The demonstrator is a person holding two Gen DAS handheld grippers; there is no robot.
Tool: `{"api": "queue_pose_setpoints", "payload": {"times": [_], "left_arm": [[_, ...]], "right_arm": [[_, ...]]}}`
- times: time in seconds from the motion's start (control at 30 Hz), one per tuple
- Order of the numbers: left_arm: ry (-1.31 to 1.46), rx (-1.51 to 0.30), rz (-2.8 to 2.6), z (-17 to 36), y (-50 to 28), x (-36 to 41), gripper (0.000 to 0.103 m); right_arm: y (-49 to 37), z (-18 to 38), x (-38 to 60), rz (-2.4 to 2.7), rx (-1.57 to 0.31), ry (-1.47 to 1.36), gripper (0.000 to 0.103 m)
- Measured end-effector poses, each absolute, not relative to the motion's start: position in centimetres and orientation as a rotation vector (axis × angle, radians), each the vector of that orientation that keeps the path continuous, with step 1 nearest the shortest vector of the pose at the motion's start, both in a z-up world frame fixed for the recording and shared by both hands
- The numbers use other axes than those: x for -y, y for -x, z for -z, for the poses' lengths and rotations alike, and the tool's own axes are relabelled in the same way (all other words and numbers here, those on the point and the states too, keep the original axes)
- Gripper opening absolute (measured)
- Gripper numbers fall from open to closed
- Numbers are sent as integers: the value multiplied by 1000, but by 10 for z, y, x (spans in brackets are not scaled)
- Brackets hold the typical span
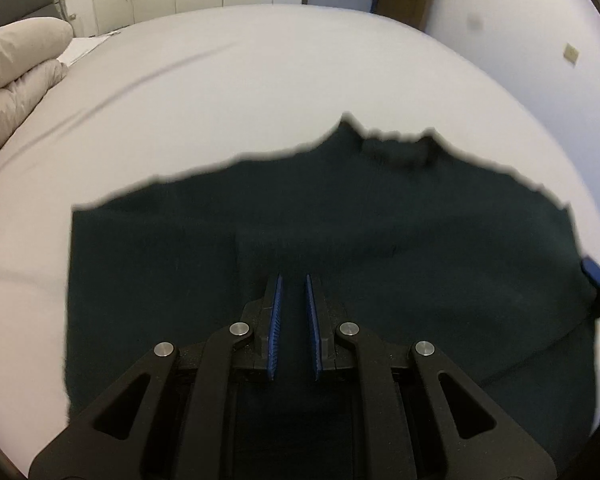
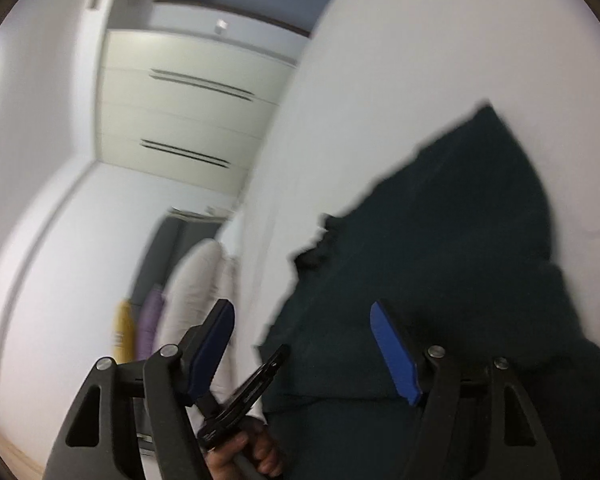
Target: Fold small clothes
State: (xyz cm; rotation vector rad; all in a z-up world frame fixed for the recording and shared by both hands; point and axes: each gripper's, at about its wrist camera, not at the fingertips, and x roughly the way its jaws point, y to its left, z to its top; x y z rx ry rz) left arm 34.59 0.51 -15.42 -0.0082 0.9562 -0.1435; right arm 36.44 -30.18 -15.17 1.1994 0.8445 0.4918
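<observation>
Matt dark knit sweater [image 1: 340, 240] on smooth bedsheet [image 1: 240, 88]

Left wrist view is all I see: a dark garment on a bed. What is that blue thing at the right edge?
Observer: A finger of the right hand-held gripper; its jaws stand wide open.
Operator: Who holds the other one?
Observer: A person's hand grips the handle of the left hand-held gripper.
Operator: Anything else around?
Observer: Something yellow and something purple, both blurred, next to the pillows.

Dark garment [image 1: 340, 248] runs off the lower edge; right-wrist view blurred.
</observation>
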Motion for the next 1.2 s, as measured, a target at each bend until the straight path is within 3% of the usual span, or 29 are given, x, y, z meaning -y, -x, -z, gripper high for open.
{"api": "queue_pose_setpoints", "payload": {"times": [0.03,0.1,0.13,0.17,0.23,0.33,0.4,0.47,0.5,0.7,0.73,0.77,0.83,0.93,1.0,1.07,1.2], "left_arm": [[0,-934,150,156,-342,-6,12],[-9,-929,159,158,-338,-8,12],[-15,-927,165,161,-336,-12,12],[-18,-924,172,162,-333,-14,12],[-6,-919,177,164,-333,-16,12],[14,-890,175,168,-328,-16,12],[29,-878,179,170,-323,-22,12],[53,-878,187,170,-323,-26,12],[69,-877,193,172,-323,-28,12],[152,-870,230,172,-319,-45,12],[163,-868,235,173,-318,-47,12],[167,-868,237,173,-318,-48,12],[159,-862,233,172,-316,-48,12],[178,-857,241,170,-315,-52,12],[226,-854,243,167,-313,-61,12],[231,-863,153,162,-306,-74,13],[281,-874,80,164,-292,-103,13]], "right_arm": [[-368,163,299,-478,-870,-1184,70],[-366,184,303,-412,-904,-1174,46],[-363,193,309,-406,-901,-1180,24],[-358,202,319,-386,-896,-1201,10],[-347,211,339,-335,-873,-1251,7],[-332,200,362,-253,-841,-1237,10],[-330,183,367,-228,-812,-1190,26],[-336,163,364,-247,-764,-1166,66],[-344,157,361,-270,-747,-1160,70],[-404,157,303,-458,-795,-1107,71],[-410,169,302,-427,-841,-1109,67],[-413,180,303,-407,-868,-1109,49],[-412,193,311,-381,-876,-1103,27],[-400,195,323,-366,-842,-1140,25],[-388,182,329,-324,-840,-1105,35],[-375,166,324,-357,-798,-1109,70],[-363,148,301,-488,-773,-1066,73]]}}
